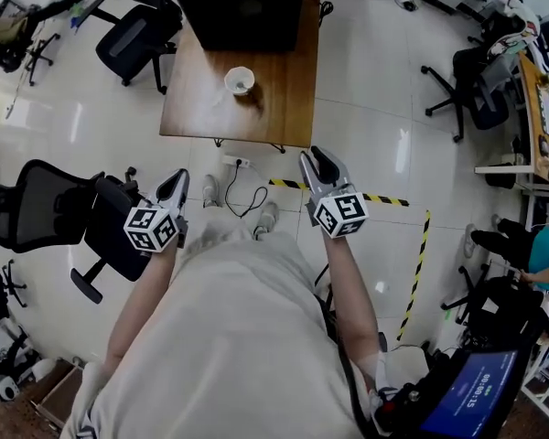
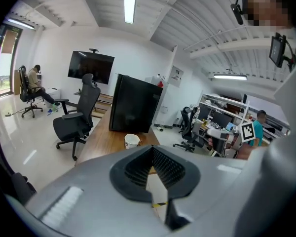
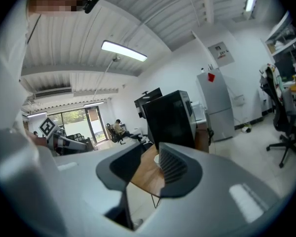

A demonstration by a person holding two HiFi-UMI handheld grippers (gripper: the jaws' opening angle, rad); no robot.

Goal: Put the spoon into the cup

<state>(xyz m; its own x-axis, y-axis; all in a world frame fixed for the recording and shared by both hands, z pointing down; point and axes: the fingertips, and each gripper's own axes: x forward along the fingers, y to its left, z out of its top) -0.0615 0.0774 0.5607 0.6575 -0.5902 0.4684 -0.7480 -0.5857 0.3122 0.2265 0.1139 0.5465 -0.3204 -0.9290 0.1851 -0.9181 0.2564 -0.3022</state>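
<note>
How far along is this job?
Nothing looks done: the cup stands on the table, and I can't make out a spoon. In hand: nothing; left claw and right claw are empty, short of the table. Left: fetch the spoon, put it in.

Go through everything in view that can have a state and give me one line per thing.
cup: upright on the table, untouched.
left gripper: jaws together at the tips, nothing in them.
right gripper: jaws a little apart, nothing between them.
wall screen: dark.
ceiling light: on.
blue screen: lit.
</note>
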